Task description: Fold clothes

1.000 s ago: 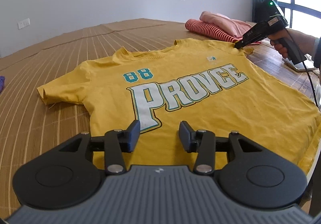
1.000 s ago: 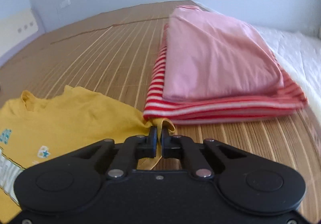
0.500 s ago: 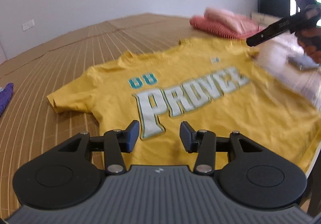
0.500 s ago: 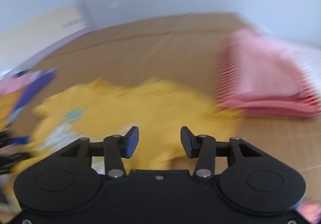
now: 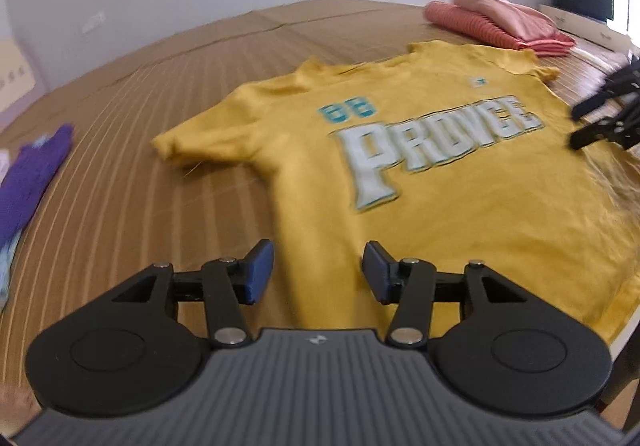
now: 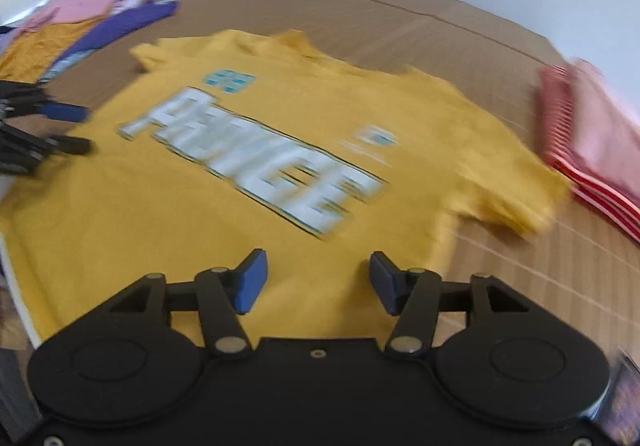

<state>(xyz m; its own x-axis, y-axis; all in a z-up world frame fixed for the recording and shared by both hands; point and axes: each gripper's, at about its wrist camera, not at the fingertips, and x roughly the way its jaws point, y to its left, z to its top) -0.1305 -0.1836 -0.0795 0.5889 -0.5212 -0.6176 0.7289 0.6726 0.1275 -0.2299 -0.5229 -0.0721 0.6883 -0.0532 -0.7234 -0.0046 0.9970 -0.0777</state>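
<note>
shirt: yellow T-shirt (image 5: 420, 182), print side up, spread flat just ahead of both tongs; collar on the far side, hem nearest, right at the near edge of the surface.
surface: striped bamboo mat (image 5: 160, 94), looks like a bed, can't confirm.
left tongs: left tongs (image 5: 318, 272) jaws opening, nothing between them; they hang over the shirt's lower left side, cloth below, no contact that I can see.
right tongs: right tongs (image 6: 318, 282) jaws opening, empty; over the lower right part of the shirt, side seam just to their right.
cross-view: each set of tongs shows blurred at the other camera's edge, both flanking the print.
handling: my read is thin knit cotton. Light, limp, no stiffness, will drape and sag from any pinch point. Not fragile. The mat is ribbed, so dragging may bunch the cloth; lift it rather than slide it.
grip points: judgement, take single-layer edges: a sleeve (image 5: 180, 142) far left of the left tongs, or the shoulder seam and hem corner on one side together, so the fold line stays straight. A pinch mid-panel would just tent the fabric.
other items: folded pink-and-striped stack (image 6: 592, 142) far right of the right tongs; purple garment (image 5: 32, 174) well to the left of the left tongs. Both lie clear of the shirt.
risk: the hem sits at the edge, so a pull toward the tongs could slide it off.
</note>
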